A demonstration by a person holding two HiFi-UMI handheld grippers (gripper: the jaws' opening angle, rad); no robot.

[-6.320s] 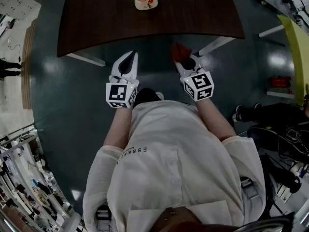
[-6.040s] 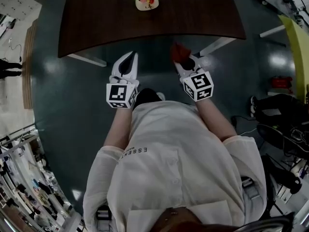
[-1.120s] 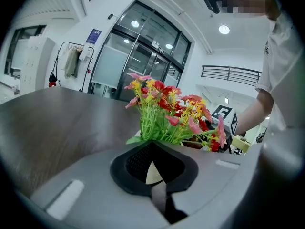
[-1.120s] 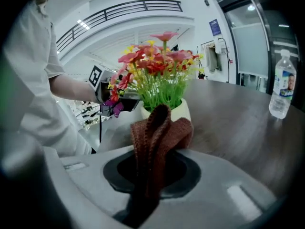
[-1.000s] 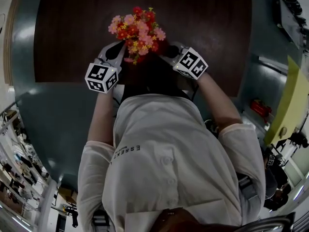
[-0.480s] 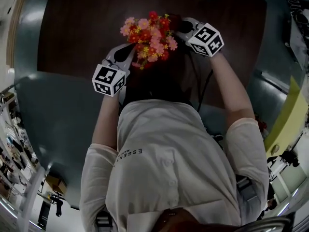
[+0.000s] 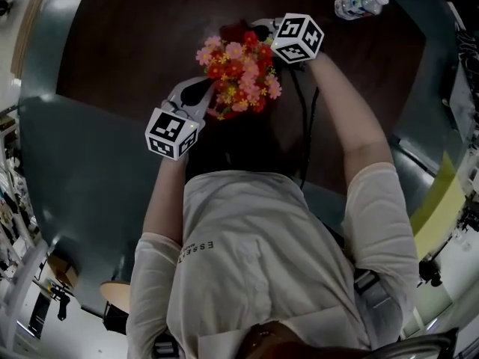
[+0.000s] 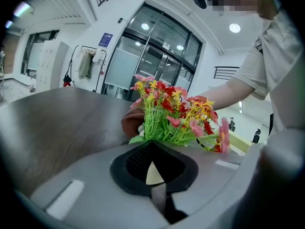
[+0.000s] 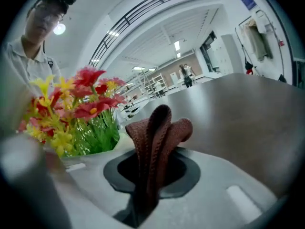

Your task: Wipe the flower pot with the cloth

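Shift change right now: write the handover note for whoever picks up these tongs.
Left tongs: shut, holding nothing, tips at the near side of the flower pot, below the flowers; whether they touch it is unclear.
Right tongs: shut on the cloth, at the pot's far side.
Pot: on the dark table, mostly hidden by the blooms.
Done: cloth gripped and at the pot.
To do: wipe round the pot; how much is already wiped cannot be told.
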